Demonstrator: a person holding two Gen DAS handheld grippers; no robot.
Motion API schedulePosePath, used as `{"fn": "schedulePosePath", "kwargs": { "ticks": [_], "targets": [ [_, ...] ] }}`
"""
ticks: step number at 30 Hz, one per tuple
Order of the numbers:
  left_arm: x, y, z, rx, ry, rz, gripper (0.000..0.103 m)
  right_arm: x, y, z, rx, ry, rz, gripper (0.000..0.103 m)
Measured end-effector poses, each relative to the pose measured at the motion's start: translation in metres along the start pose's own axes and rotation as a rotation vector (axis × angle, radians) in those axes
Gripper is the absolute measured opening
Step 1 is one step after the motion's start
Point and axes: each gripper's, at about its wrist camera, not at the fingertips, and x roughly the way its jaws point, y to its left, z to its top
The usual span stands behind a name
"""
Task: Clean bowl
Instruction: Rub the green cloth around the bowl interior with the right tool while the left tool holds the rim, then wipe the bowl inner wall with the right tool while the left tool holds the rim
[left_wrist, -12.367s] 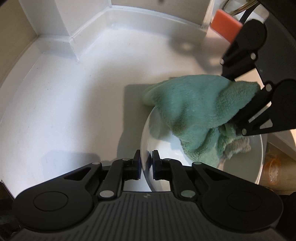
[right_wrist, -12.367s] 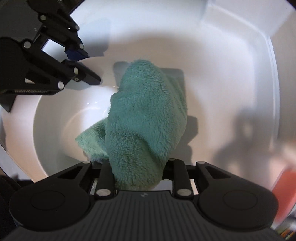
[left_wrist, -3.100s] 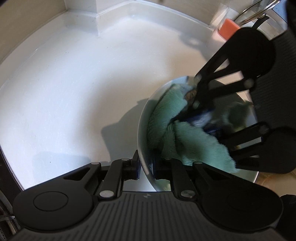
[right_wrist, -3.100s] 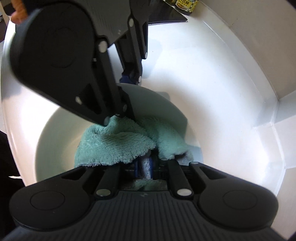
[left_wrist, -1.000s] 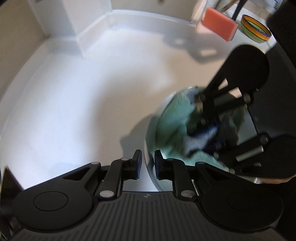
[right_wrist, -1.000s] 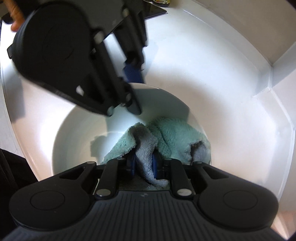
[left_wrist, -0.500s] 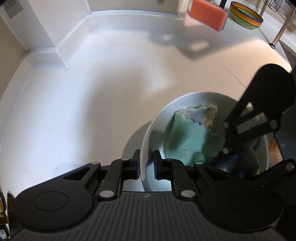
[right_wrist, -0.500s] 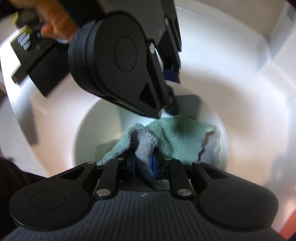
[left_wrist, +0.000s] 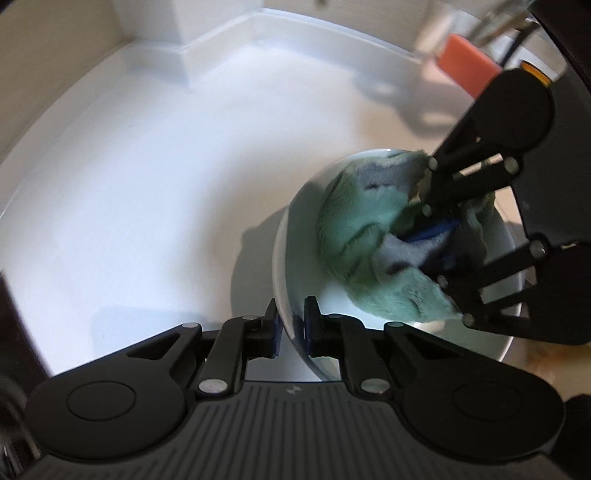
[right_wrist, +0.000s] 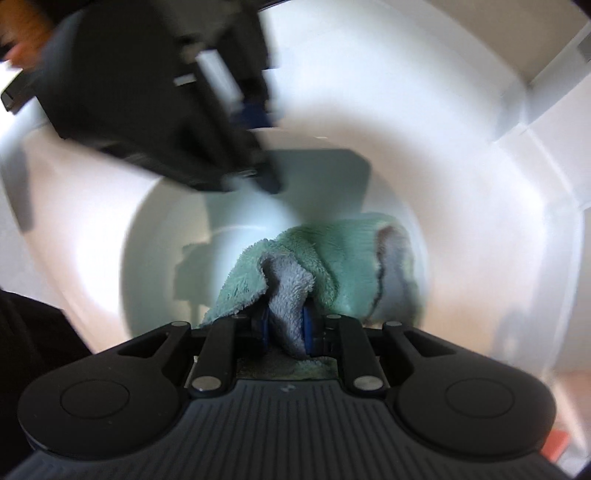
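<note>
Pinching the white bowl (left_wrist: 295, 221) rim with our left tool (left_wrist: 293, 325), we press the right tool (right_wrist: 286, 325), clamped on green cloth (right_wrist: 332, 254), inside it; bare tabletop (left_wrist: 147, 203) lies leftward.

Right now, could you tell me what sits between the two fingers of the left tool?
The near rim of the white bowl: the left tool pinches it, one finger outside the wall, one inside. The left wrist view shows it.
</note>
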Motion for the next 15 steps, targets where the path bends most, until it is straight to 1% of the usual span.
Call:
{"fn": "schedulePosePath", "kwargs": {
  "ticks": [3,5,9,12,13,14,15],
  "targets": [
    [-0.001,0.002,-0.006,-0.080,-0.006,0.008,0.011,0.004,0.001,0.003,-0.035,-0.034,0.018,0.014],
    [-0.001,0.001,-0.012,-0.159,-0.007,0.026,0.010,0.007,0.005,0.005,-0.082,-0.045,0.035,0.014],
    [0.000,-0.003,-0.013,-0.189,0.013,0.050,0.012,0.010,0.011,0.007,-0.132,-0.063,0.054,0.014],
    [0.002,-0.004,-0.008,-0.180,0.028,0.061,0.012,0.013,0.015,0.006,-0.159,-0.078,0.068,0.014],
    [0.002,-0.004,-0.007,-0.173,0.030,0.064,0.013,0.013,0.015,0.001,-0.164,-0.083,0.074,0.014],
    [0.003,-0.005,-0.004,-0.163,0.031,0.070,0.014,0.010,0.013,-0.016,-0.161,-0.088,0.080,0.014],
    [0.005,-0.005,-0.001,-0.148,0.033,0.075,0.014,0.011,0.014,-0.017,-0.161,-0.090,0.082,0.014]
  ]
}}
